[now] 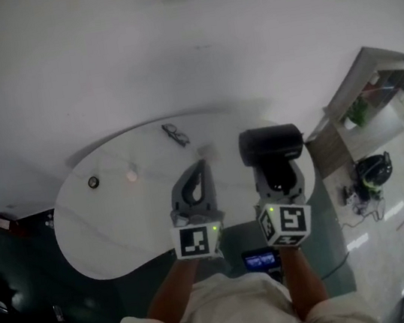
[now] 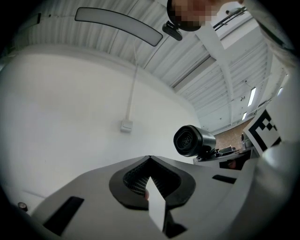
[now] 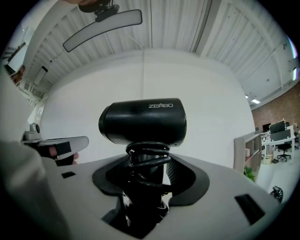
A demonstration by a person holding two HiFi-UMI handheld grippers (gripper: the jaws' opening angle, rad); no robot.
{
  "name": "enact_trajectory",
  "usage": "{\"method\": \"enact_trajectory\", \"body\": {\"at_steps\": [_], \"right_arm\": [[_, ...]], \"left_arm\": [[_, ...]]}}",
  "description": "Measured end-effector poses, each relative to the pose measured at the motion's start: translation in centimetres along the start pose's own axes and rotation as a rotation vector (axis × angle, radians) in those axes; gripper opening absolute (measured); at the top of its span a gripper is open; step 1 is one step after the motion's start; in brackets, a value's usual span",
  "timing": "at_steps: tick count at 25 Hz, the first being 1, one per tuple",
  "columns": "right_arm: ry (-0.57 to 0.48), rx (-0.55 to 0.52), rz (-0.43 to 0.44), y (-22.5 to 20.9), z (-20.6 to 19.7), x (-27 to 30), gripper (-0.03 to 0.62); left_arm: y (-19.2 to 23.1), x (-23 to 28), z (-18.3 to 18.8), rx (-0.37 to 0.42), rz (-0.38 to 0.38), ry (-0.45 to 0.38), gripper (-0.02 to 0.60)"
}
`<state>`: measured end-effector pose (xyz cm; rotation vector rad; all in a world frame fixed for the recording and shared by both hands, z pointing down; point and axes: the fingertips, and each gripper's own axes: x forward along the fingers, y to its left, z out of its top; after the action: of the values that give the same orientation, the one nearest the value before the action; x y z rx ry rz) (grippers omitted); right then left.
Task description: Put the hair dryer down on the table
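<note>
Jaws of right gripper (image 1: 278, 174) clamp hair dryer (image 1: 271, 144) upright, seemingly above table (image 1: 118, 208).

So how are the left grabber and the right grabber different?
The right gripper holds a black hair dryer by its handle; the left gripper holds nothing. The right gripper's jaws stand apart round the handle; the left gripper's are shut together. Both are gray, above the white table.

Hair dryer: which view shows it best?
The right gripper view: the hair dryer fills the centre, handle with wound cord in the right tool. The head view shows its dark top; the left gripper view, one end.
</note>
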<state>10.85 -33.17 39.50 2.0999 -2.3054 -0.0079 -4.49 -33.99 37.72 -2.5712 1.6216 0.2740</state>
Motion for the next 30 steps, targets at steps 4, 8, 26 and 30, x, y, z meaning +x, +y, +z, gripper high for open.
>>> {"method": "enact_trajectory", "body": {"at_steps": [4,8,26,30], "right_arm": [[0.024,-0.004,-0.011,0.0,-0.6,1.9,0.235],[0.053,-0.004,-0.016,-0.6,-1.8,3.6,0.235],[0.393,0.028,0.023,-4.0,-15.3,11.5,0.235],[0.519,0.029,0.06,-3.5,-19.4,12.8,0.235]], "left_arm": [[1.1,1.8,-0.7,-0.002,-0.005,0.012,-0.003],[1.1,3.4,-1.6,0.007,-0.018,0.02,-0.003],[0.2,7.8,-2.8,0.028,0.018,0.026,-0.003],[0.0,8.0,-2.9,0.026,0.031,0.024,-0.003]]}}
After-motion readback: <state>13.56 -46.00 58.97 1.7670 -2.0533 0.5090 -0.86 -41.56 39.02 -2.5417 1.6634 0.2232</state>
